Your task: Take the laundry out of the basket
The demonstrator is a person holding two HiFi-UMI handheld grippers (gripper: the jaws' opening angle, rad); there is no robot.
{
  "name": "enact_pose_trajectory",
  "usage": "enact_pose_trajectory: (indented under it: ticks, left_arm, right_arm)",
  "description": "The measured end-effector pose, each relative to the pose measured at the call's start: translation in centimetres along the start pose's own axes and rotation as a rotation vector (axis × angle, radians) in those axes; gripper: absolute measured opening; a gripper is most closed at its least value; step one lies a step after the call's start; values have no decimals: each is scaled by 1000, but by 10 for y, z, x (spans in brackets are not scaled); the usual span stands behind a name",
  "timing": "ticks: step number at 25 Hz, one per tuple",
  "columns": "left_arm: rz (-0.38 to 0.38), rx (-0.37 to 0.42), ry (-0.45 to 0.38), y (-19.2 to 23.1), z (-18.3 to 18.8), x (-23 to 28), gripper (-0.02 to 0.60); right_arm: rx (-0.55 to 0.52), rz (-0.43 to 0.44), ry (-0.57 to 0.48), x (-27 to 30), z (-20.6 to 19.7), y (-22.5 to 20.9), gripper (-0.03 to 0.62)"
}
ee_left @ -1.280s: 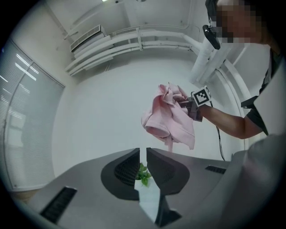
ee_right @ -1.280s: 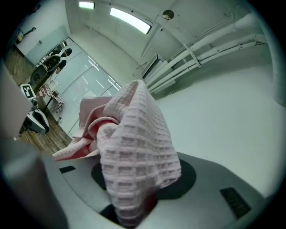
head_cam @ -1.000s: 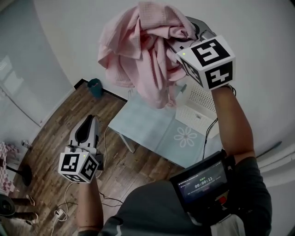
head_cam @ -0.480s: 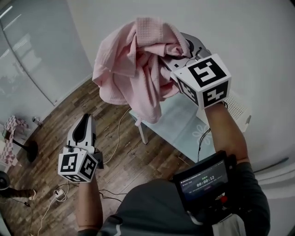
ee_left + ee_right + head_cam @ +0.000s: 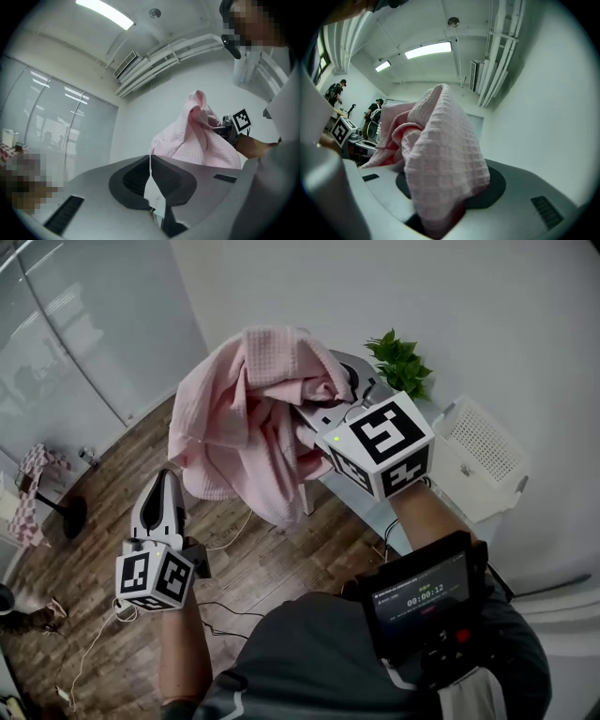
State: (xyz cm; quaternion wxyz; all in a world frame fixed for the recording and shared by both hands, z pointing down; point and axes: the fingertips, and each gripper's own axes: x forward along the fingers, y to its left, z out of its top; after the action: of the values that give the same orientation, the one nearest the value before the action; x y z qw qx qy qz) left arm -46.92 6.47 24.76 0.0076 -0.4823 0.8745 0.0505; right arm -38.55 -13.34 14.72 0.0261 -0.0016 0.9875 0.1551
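The pink cloth [image 5: 246, 423] is hanging bunched in the air, clear of the basket [image 5: 483, 442] and well apart from it, out over the wooden floor [image 5: 103, 493]. The right gripper [image 5: 323, 409] is holding it. In the right gripper view the jaws are standing partly apart with a thick fold of the waffle-weave fabric clamped between them, and the rest is spilling over the top and down one side. The loose folds are drooping below the grip, touching nothing.

The left gripper [image 5: 167, 486] is hovering lower and off to the person's left, near the cloth's trailing edge but not on it. Its jaws are closed tip to tip, with nothing between them.

The white basket is sitting on the pale table [image 5: 373, 510] behind the right arm, beside a small green plant [image 5: 398, 357]. From here I cannot tell whether anything else is lying inside it.

So, as I'm judging it, this piece is already out — the lifting part is done. What is left is setting it down somewhere (no obvious landing place is showing) and then going back to check the basket for more.
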Motion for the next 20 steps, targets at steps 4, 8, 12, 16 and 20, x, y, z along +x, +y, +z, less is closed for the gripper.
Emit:
enact_pose_trajectory:
  ticks: [4, 8, 12, 16, 20]
  left_arm:
    - [65, 49, 29, 10, -11, -15, 18]
    - [134, 110, 35, 13, -16, -25, 20]
    - [154, 37, 53, 15, -35, -27, 20]
    - [166, 3, 69, 15, -47, -23, 20]
    - [171, -22, 73, 20, -53, -24, 20]
  right_arm:
    - [36, 37, -3, -2, -14, 28, 187]
    - [64, 51, -5, -5, -38, 47, 187]
    - [113, 73, 10, -8, -61, 57, 187]
    - [159, 87, 20, -9, -76, 59, 187]
    - [167, 92, 28, -8, -84, 65, 187]
